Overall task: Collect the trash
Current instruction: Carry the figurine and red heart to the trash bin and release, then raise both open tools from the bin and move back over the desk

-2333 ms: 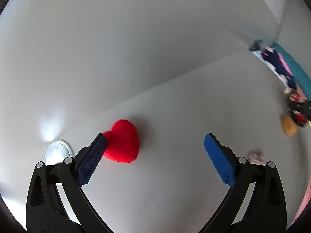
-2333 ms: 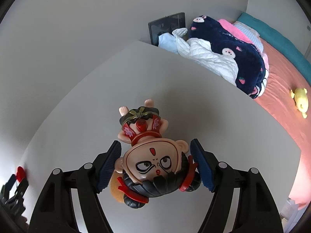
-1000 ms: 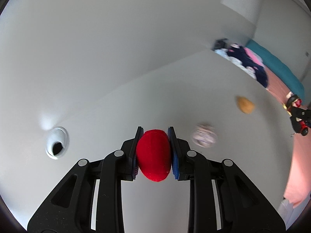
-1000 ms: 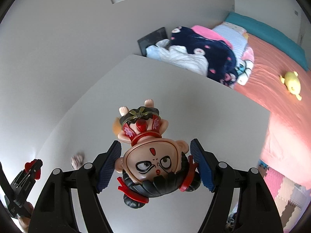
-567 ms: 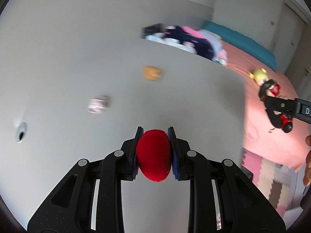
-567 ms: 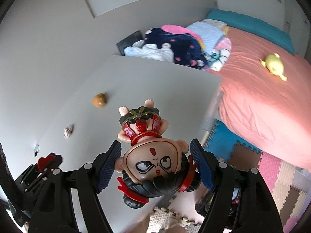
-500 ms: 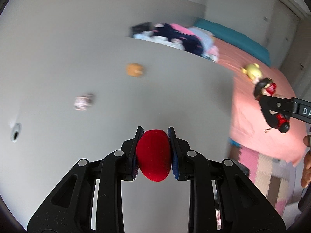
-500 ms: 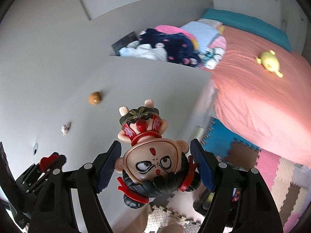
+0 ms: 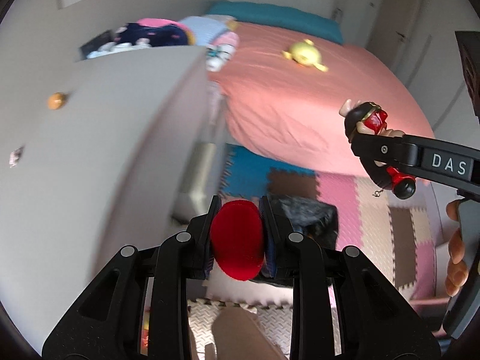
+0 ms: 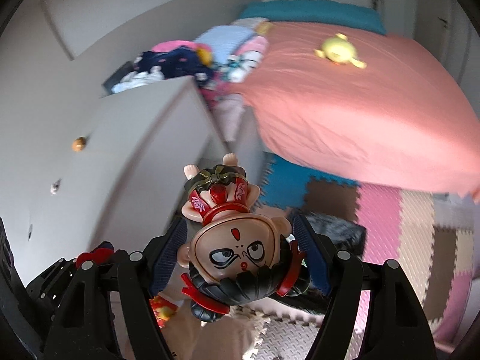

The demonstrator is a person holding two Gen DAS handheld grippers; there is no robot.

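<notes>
L gripper: jaws clamped on red heart cushion, held over the foam floor mat, off the tabletop edge. R gripper: jaws wide but pressed on figurine head, body sticking out upside down. Dark bin bag (prob. the drop target) sits just below.

Risks:
- figurine gripped on rounded head only; could pivot/slip w/ a fast swing.
- both grippers near each other; may collide over the bag.
- 2 scraps left on tabletop: brown ball, crumpled bit.
</notes>
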